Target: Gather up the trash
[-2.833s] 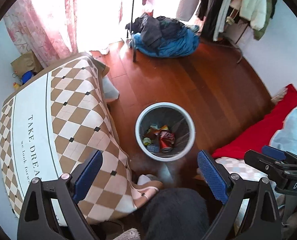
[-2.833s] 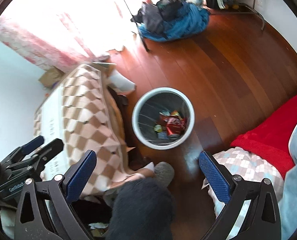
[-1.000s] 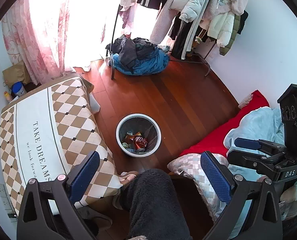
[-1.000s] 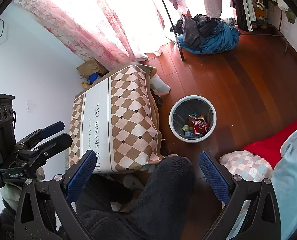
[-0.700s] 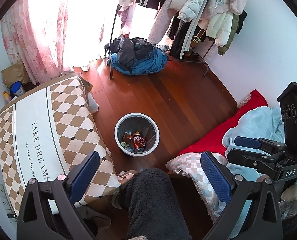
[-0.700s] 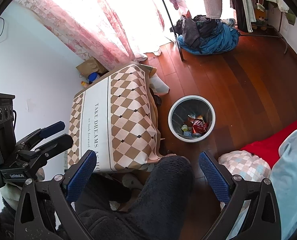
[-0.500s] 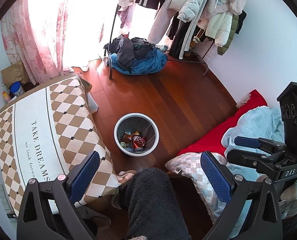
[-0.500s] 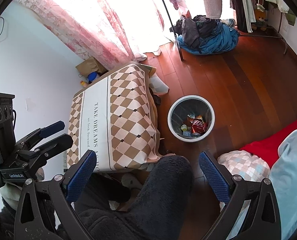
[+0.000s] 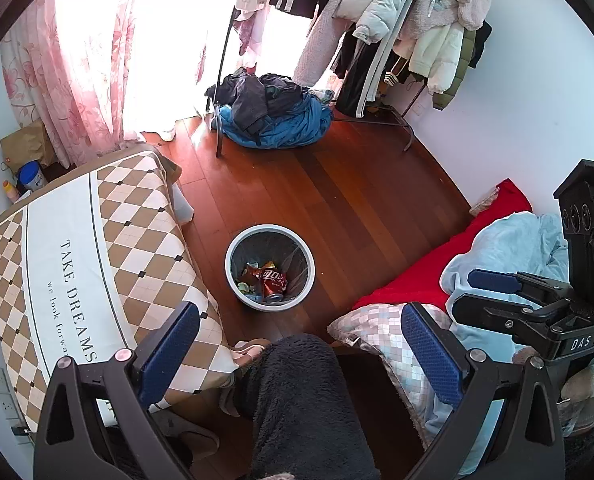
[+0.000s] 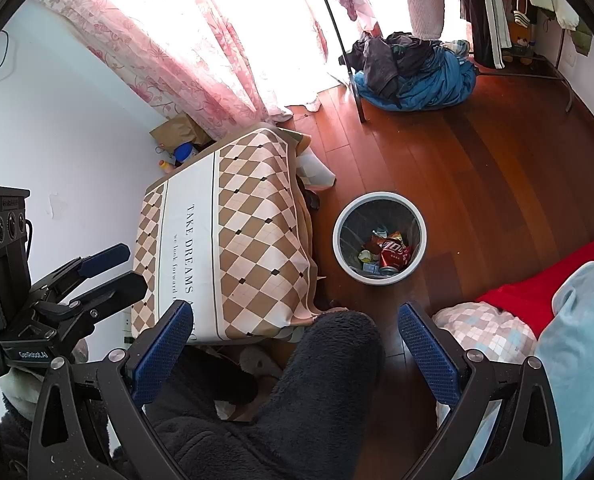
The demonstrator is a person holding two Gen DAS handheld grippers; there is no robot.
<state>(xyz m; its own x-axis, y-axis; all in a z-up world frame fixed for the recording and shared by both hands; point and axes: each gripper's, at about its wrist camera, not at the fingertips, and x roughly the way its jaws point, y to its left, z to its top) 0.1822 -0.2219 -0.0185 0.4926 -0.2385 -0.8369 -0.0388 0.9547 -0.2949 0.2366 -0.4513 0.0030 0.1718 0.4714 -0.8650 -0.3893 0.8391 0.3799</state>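
A bedroom with a red-brown wooden floor fills both views, bright window light behind a pink flowered curtain in the upper left; a clothes rack hung with coats stands at the upper right of the left wrist view, with a heap of blue and dark clothes on the floor below it. A low table under a diamond-patterned cloth printed "TAKE DREAMS" takes up the left side; a red blanket and pale blue bedding lie at the right edge. The white trash bin stands on the floor near frame centre, just beside the table; inside it lie a red can and assorted wrappers. The left gripper is held high above the floor, blue pads spread wide with nothing between them; the right gripper is likewise spread wide and empty; a leg in dark fleece shows between the fingers at the bottom of each view.
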